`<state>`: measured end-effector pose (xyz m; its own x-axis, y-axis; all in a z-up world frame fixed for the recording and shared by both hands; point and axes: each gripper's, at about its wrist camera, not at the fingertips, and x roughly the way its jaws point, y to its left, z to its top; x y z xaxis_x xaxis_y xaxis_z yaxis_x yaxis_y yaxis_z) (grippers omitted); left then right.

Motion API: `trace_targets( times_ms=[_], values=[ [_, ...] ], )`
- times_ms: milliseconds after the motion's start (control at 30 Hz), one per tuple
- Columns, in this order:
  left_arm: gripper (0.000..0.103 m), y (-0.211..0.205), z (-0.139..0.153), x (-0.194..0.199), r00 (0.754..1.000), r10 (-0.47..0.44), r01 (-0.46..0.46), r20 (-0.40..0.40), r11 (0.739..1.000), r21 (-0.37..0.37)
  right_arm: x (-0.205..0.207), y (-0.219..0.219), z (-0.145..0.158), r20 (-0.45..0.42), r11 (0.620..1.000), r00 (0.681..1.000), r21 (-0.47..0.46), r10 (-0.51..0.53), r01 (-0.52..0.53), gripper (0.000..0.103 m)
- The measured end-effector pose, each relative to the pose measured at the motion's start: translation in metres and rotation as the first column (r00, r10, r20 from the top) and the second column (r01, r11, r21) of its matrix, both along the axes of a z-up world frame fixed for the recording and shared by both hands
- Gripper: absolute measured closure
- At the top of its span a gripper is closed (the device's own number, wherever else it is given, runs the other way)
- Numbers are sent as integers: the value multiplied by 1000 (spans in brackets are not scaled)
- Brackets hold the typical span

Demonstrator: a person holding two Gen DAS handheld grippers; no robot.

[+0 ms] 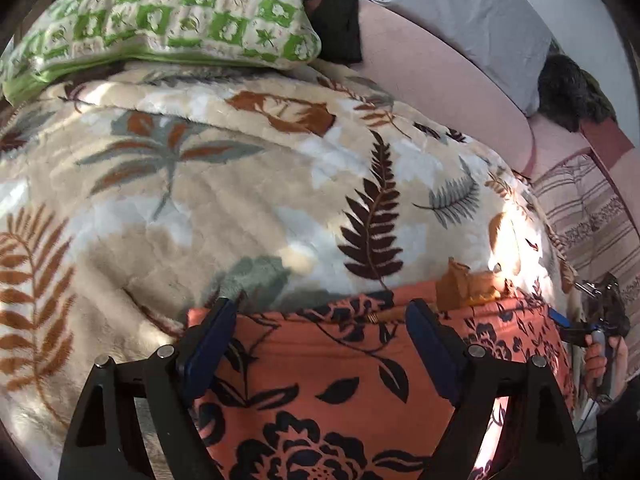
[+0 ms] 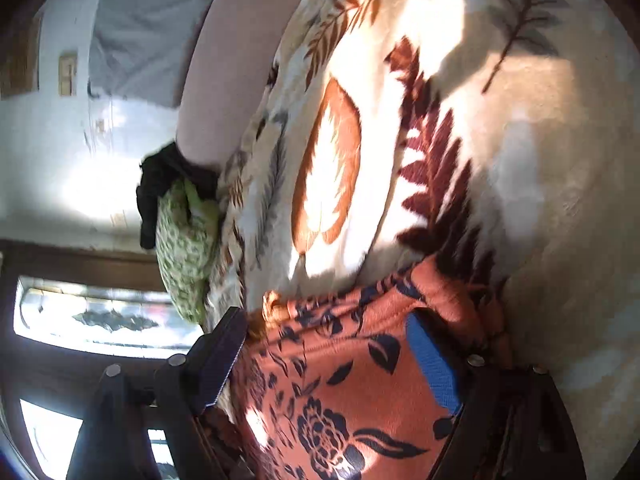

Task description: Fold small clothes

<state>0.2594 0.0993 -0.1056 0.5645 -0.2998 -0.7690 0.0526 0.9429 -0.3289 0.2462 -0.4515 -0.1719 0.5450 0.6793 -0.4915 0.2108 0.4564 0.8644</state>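
Left wrist: soft orange floral garment on plush blanket.

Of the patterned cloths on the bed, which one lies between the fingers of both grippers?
The orange cloth with dark flowers. The fern-print blanket lies under it, and the green checked pillow sits far behind.

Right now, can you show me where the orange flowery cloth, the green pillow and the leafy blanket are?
orange flowery cloth (image 1: 320, 380): left wrist view, its middle, between the gripper fingers.
green pillow (image 1: 168, 12): left wrist view, its checked top face.
leafy blanket (image 1: 240, 184): left wrist view, bare beige middle.
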Motion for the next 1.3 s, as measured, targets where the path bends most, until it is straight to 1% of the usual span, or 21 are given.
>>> trace_targets(
  times_ms=[33,67,100,167,267,333,400,433,500,567,667,733,800,833,867,900,967,1067,1167,1233,1300],
  values=[
    [16,3,9,-4,999,20,-20,30,1000,16,-7,-8,9,28,996,997,-43,-73,74,18],
    [16,5,16,-9,998,27,-28,53,999,24,-16,-12,19,57,989,992,-93,-108,113,18],
    [16,8,24,-18,997,22,-24,70,999,21,-25,-13,26,71,986,992,-117,-108,115,18],
    [16,12,37,-42,994,11,-14,108,1000,27,-49,-8,39,97,990,994,-125,-59,71,18],
    [16,8,53,-93,986,-18,13,167,999,31,-102,6,58,153,981,988,-190,-6,36,18],
    [16,1,58,-129,980,-32,26,195,999,33,-142,15,63,184,983,983,-181,11,23,18],
    [16,-5,57,-163,980,-41,36,193,999,29,-179,24,62,210,988,978,-156,22,11,18],
    [16,-8,55,-179,980,-47,45,194,999,15,-197,27,61,226,990,974,-143,18,15,18],
    [16,-14,46,-205,984,-66,70,167,997,-16,-226,37,55,234,994,972,-111,5,21,18],
    [16,-18,35,-225,984,-91,96,154,995,-28,-247,47,47,231,996,973,-92,19,2,18],
    [16,-19,20,-235,989,-96,102,112,994,-41,-262,66,41,227,994,972,-98,65,-43,18],
    [16,-16,13,-236,990,-94,101,107,993,-55,-268,75,41,227,994,971,-94,76,-56,18],
    [16,-10,-3,-231,998,-50,52,48,998,-31,-269,80,43,238,994,968,-90,85,-65,18],
    [16,-7,-8,-229,999,-40,41,26,998,-36,-271,82,44,241,994,967,-93,81,-60,18],
    [16,-5,-10,-230,999,-40,40,21,998,-43,-272,81,43,234,994,970,-100,69,-47,18],
    [16,-5,-7,-233,999,-34,36,29,999,-37,-272,78,42,222,994,974,-106,47,-23,18],
    [16,-9,6,-242,996,-45,47,78,999,-19,-278,66,37,172,992,984,-112,-38,58,18],
    [16,-20,27,-255,984,-80,78,158,997,17,-290,43,38,170,987,977,-78,-127,142,18],
    [16,-32,40,-256,977,-87,81,197,996,37,-293,36,44,162,987,979,-86,-121,136,18],
    [16,-41,45,-253,974,-91,82,209,995,52,-291,35,40,133,990,984,-69,-115,125,18],
    [16,-50,48,-252,973,-98,85,211,994,68,-287,35,31,81,991,989,-46,-121,125,18]
  ],
)
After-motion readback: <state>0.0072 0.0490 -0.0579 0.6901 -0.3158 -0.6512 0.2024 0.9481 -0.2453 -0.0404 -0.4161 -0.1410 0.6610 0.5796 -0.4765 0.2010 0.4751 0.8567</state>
